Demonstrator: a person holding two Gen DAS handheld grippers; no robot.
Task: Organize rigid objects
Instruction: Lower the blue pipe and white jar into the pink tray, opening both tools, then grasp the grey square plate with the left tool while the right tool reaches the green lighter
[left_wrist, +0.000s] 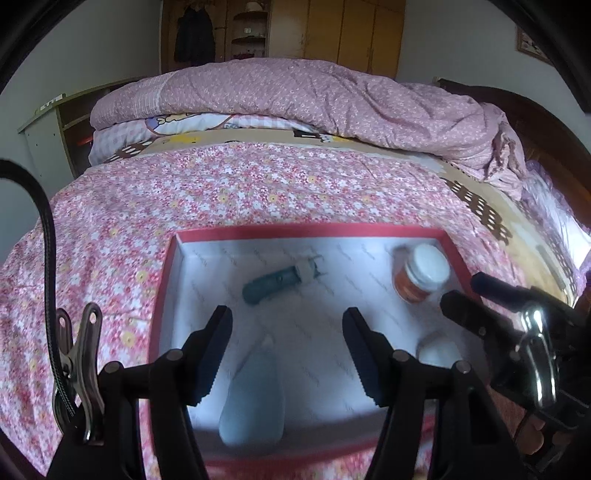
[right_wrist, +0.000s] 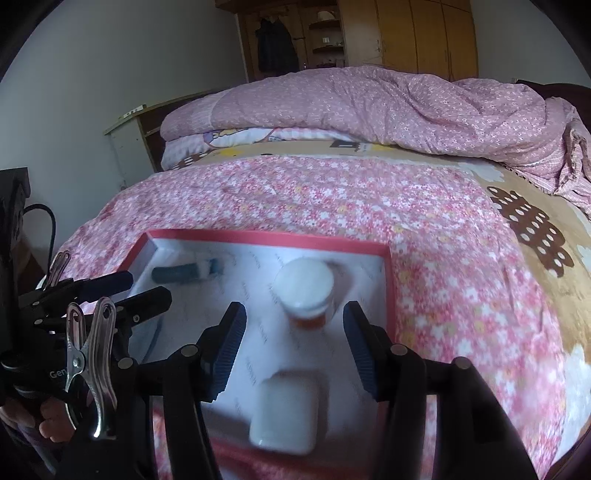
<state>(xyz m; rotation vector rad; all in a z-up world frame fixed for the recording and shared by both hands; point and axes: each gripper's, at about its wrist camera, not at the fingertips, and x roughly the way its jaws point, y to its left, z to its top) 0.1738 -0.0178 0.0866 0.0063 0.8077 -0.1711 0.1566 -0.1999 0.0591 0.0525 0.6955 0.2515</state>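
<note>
White-capped jar in red box: rigid, light, slick; grip its sides; both tongs, left gripper and right gripper, gape empty

Soft dim daylight, strong fisheye bending with dark corners, foreground motion-blurred.

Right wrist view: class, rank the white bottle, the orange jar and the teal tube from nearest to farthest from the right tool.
1. White bottle, lying just below the open right tool.
2. Orange jar, ahead, centre.
3. Teal tube, far left of box.
</note>
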